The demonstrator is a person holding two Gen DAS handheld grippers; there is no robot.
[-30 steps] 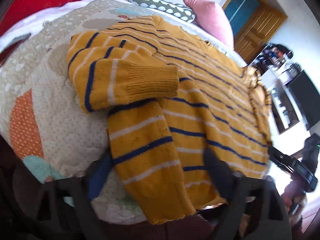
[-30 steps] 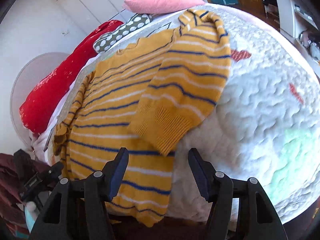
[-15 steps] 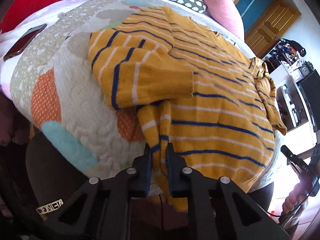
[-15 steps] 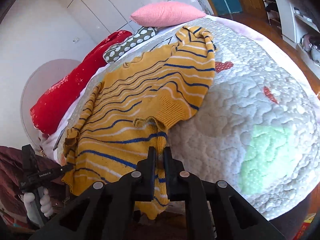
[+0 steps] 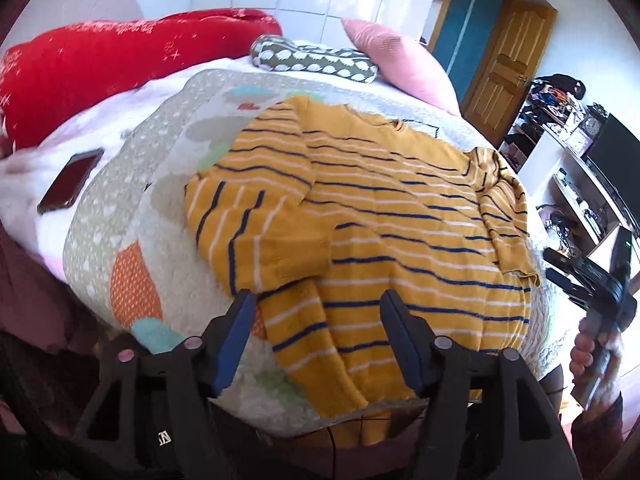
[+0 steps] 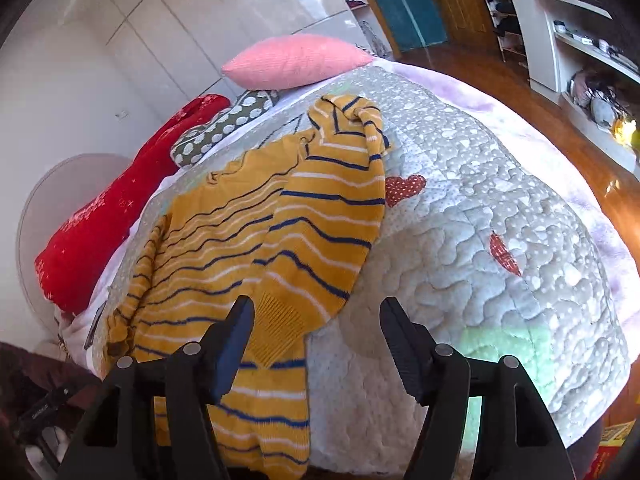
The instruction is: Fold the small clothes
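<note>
The sweater (image 5: 400,220) lies flat on the bed (image 6: 500,240), just ahead of both hand-held grippers, sleeves already folded in. Left hand-held gripper (image 5: 316,336) and right hand-held gripper (image 6: 316,340) have just reopened wide, holding nothing. The body fold remains.

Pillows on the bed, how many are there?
3: a red pillow at the far left, a spotted pillow in the middle, and a pink pillow on the right beside it. More may be hidden out of view.
</note>
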